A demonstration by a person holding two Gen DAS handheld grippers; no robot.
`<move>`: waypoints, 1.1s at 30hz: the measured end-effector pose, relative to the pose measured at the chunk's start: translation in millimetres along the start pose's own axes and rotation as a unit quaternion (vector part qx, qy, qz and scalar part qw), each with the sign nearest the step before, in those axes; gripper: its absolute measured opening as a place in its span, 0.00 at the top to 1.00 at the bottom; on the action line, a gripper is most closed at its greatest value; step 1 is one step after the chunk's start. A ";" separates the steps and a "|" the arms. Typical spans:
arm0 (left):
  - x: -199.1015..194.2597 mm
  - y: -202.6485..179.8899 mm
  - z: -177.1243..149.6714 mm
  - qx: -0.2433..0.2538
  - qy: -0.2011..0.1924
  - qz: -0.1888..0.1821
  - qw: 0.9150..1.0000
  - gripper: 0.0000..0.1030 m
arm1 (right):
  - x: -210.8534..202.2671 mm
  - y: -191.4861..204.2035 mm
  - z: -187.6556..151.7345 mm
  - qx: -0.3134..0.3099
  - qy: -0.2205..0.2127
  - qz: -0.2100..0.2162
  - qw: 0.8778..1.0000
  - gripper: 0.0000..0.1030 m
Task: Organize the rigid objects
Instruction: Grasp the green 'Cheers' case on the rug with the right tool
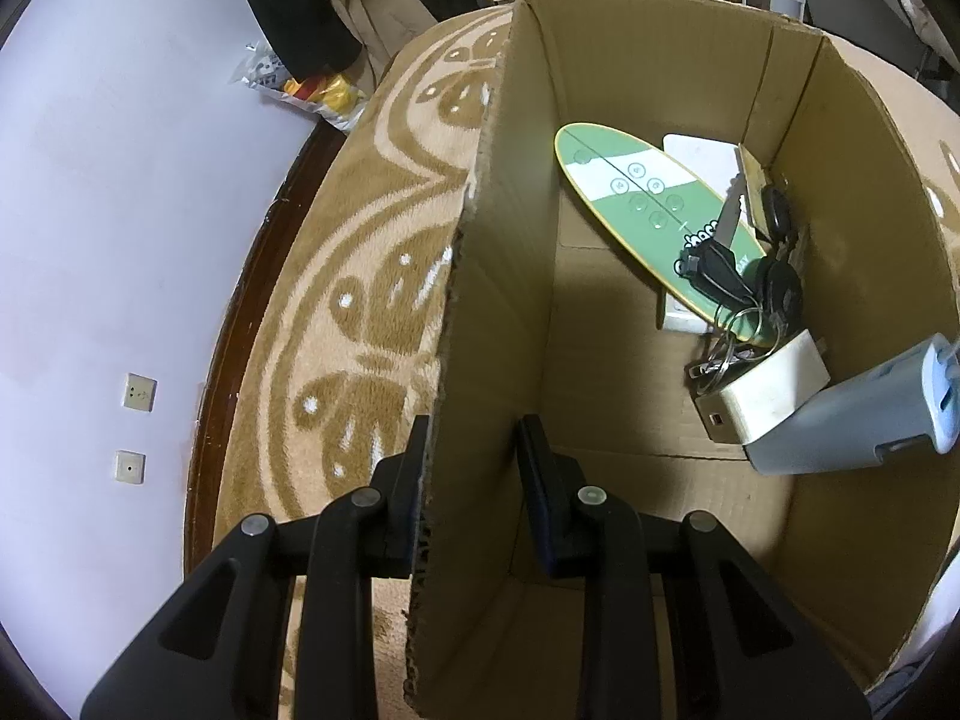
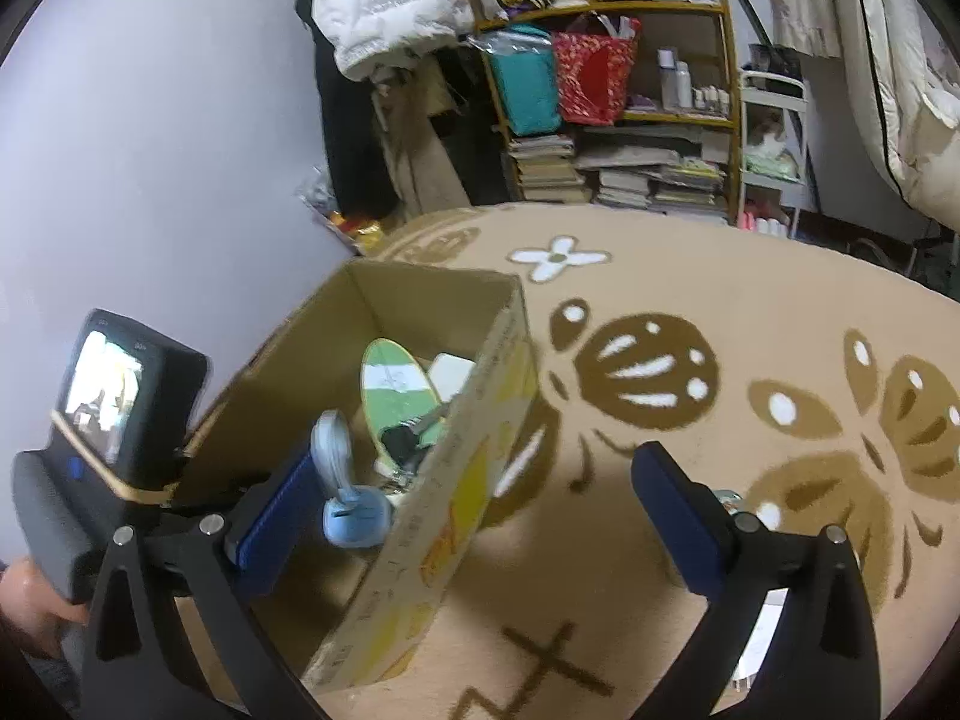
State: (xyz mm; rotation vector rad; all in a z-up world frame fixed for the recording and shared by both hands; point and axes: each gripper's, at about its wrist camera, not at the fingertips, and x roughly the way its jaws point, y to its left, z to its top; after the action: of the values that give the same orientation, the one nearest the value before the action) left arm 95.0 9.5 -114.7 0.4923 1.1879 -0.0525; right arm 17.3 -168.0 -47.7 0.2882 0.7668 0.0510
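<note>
Holding: left claw [image 1: 471, 480] clenched on the box [image 1: 660, 78] wall, one finger outside, one inside.
Right claw [image 2: 474, 516]: released, jaws wide, nothing between them, above the box's near wall and the rug [image 2: 690, 300].
Box: open cardboard, standing on the rug.
Contents: green oval board [image 1: 636, 204], white slab [image 1: 699, 156] under it, keys [image 1: 738, 288] on its near end, cream block [image 1: 774, 390], pale blue device [image 1: 864, 414].
Board axis: long axis runs from the far wall toward the near right corner, far end raised.
Device: leans on the right wall, just beside the block.
</note>
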 end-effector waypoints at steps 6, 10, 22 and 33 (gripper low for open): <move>-0.1 -0.7 -0.2 0.003 0.000 0.001 1.000 0.73 | -14.1 -1.5 5.6 0.014 -0.027 0.018 0.999 0.00; -0.2 0.2 -0.8 0.003 0.000 -0.001 1.000 0.73 | -18.5 -17.9 7.6 0.028 -0.034 -0.002 0.999 0.00; 0.8 -7.8 -0.2 0.011 0.003 0.014 1.000 0.74 | -8.8 -83.8 4.0 0.099 -0.001 -0.068 0.993 0.00; -0.1 -8.9 -0.5 0.014 0.002 0.014 1.000 0.74 | 42.9 -112.0 -11.0 0.110 0.110 -0.107 0.982 0.19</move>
State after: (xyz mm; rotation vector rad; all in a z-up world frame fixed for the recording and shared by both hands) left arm 92.0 1.7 -117.7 0.5337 1.1856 -0.0435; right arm 34.0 -266.4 -115.1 0.4133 1.0216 -0.2090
